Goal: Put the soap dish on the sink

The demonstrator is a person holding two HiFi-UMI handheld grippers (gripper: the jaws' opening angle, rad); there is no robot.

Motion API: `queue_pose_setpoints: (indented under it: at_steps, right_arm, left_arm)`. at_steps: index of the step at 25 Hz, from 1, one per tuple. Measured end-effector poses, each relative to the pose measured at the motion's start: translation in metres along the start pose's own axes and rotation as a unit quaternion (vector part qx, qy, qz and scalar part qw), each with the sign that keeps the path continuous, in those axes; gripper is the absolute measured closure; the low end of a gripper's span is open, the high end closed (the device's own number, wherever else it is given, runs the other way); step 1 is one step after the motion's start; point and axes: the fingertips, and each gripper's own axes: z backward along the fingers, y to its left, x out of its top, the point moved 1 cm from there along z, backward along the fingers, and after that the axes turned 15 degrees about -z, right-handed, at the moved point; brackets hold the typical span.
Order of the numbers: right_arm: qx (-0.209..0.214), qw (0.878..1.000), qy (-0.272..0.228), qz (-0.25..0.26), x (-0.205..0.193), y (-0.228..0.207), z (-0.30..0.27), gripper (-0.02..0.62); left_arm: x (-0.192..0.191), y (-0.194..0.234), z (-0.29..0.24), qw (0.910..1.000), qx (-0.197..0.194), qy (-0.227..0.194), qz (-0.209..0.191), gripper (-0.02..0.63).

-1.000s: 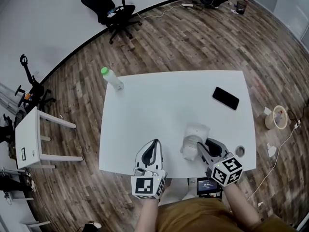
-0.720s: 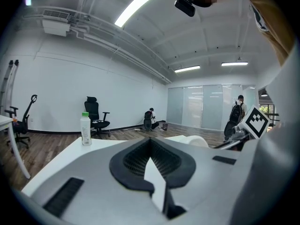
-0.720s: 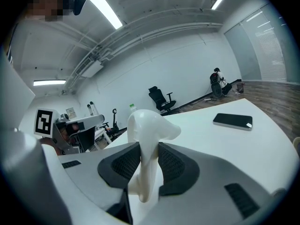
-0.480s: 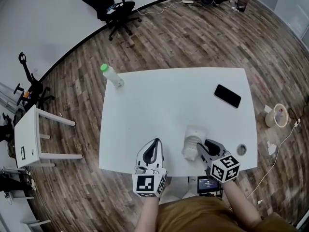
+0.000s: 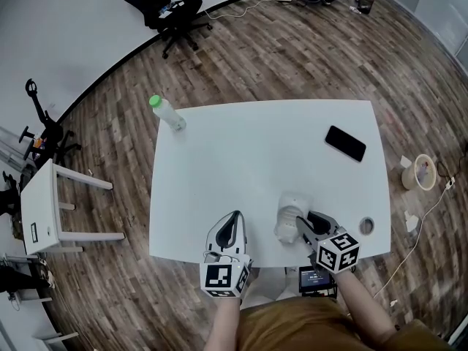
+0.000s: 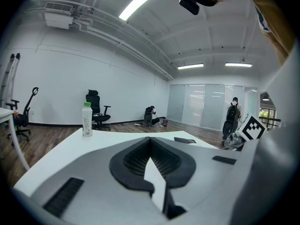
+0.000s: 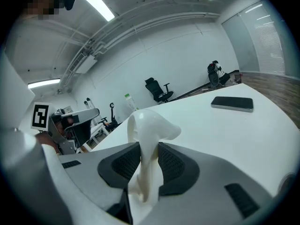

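**Head view:** A person is standing at the lower edge of a white rectangular counter [image 5: 256,152] on a wood-plank floor, holding a two-jaw gripper in each hand. The right gripper [image 5: 306,227], at lower centre-right of the frame, is pinching a white, curved plastic soap dish [image 5: 291,212]. The soap dish is close to the counter's near edge; whether it is touching the surface is unclear. The left gripper [image 5: 232,221] is hovering to the left, apart from the dish and carrying nothing. A pale plastic bottle with a green cap [image 5: 167,114] is standing at the counter's upper left corner. A black smartphone [image 5: 344,144] is lying at the upper right, and a small grey ring [image 5: 367,225] at the lower right. Compared with a second ago, almost nothing is changing. The soap dish and both grippers are staying where they were, with only a slight drift in framing. That suggests the grip is secure but the carry is not yet beginning. No sink is showing in any view.

**Left gripper view:** The dark ribbed fingers of the left gripper [image 6: 150,142] are pressed together at their tips, with nothing between them. The bottle [image 6: 86,119] is standing at middle left on the counter [image 6: 101,139].

**Right gripper view:** In the frame's centre, the right gripper [image 7: 146,165] has its fingers squeezing a thin edge of the soap dish [image 7: 149,125], which is rising upright between them. The smartphone [image 7: 232,103] is lying at the right on the counter [image 7: 225,130].
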Motion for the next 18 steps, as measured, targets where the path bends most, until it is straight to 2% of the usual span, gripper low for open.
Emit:
queue_pose_setpoints:
  at_steps: [11, 18]
  right_arm:
    - [-0.004, 0.999, 0.031, 0.021, -0.019, -0.007, -0.005, 0.471]
    - [-0.004, 1.0, 0.029, 0.005, -0.024, -0.012, -0.008, 0.471]
  left_arm:
    - [-0.017, -0.006, -0.005, 0.9996, -0.007, 0.024, 0.01, 0.598]
    - [-0.021, -0.004, -0.005, 0.9995, -0.006, 0.03, 0.01, 0.598]
